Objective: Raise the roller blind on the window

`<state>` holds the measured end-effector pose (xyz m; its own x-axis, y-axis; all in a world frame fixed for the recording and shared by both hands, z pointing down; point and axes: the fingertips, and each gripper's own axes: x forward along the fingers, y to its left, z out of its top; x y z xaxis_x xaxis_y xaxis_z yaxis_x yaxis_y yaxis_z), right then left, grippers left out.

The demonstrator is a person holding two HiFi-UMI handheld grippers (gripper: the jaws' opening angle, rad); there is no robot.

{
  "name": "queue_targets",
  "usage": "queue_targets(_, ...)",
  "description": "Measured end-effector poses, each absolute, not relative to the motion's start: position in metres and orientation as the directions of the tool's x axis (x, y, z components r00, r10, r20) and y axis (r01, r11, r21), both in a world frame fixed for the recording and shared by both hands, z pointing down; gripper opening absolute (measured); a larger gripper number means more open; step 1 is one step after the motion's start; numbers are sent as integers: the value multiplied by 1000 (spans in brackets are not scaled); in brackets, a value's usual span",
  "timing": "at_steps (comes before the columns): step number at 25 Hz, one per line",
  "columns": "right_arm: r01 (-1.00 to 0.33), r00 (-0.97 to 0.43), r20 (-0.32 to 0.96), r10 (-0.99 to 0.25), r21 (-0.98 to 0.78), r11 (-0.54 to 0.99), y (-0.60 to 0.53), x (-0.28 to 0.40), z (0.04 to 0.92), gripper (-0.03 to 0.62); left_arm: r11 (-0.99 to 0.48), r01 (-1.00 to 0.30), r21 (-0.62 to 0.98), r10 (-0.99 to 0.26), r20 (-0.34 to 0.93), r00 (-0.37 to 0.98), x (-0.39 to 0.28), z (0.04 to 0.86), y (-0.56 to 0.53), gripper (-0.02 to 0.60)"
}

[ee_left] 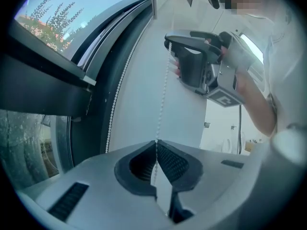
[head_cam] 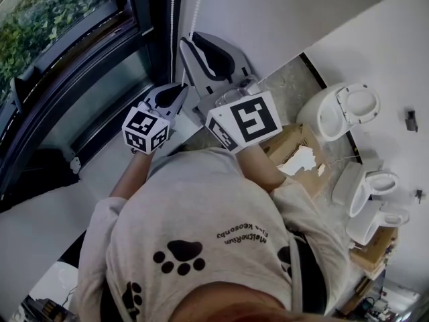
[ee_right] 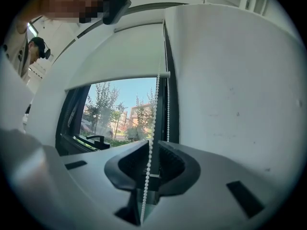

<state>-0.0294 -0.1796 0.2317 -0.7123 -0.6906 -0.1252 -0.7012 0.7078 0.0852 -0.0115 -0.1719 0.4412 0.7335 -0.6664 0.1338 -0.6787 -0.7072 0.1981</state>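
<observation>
The window (head_cam: 60, 25) has its roller blind (ee_right: 120, 56) covering the upper glass. Just right of the window, the bead chain (ee_left: 162, 95) hangs beside the frame. The left claw (ee_left: 156, 143) is pinched shut on this chain. Higher up, the right claw (ee_right: 152, 146) stands narrowly apart, with the chain running loose between its jaws.

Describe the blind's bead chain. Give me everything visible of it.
The bead chain is a thin string of small white beads, plastic by the look. It hangs as two near-vertical strands beside the dark window frame, next to the white wall. One strand runs taut up towards the roller blind's end. The left gripper is shut on that strand. Higher up, it passes between the right gripper's parted jaws, seemingly unclamped.
</observation>
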Motion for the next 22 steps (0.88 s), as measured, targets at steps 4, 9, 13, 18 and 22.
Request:
queue_targets(4, -701, -713, -130, -689, 81, 709, -178, -31, 230, 53, -707, -678, 203, -661, 152, 735, -11, 451, -172, 17)
queue_targets(9, -705, -708, -148, -691, 90, 703, -177, -31, 221, 40, -708, -678, 197, -661, 152, 735, -11, 453, -174, 17)
queue_targets(13, -716, -697, -153, -700, 95, 692, -177, -28, 215, 28, -711, -675, 196, -659, 150, 737, -9, 453, -173, 17)
queue_targets(18, -715, -697, -132, -704, 62, 696, -178, -28, 216, 12, -708, -681, 186, -667, 139, 732, -10, 452, -171, 17)
queue_targets(22, -723, -691, -126, -712, 107, 682, -177, -30, 216, 11, -706, -687, 175, -673, 138, 727, -8, 451, -172, 18)
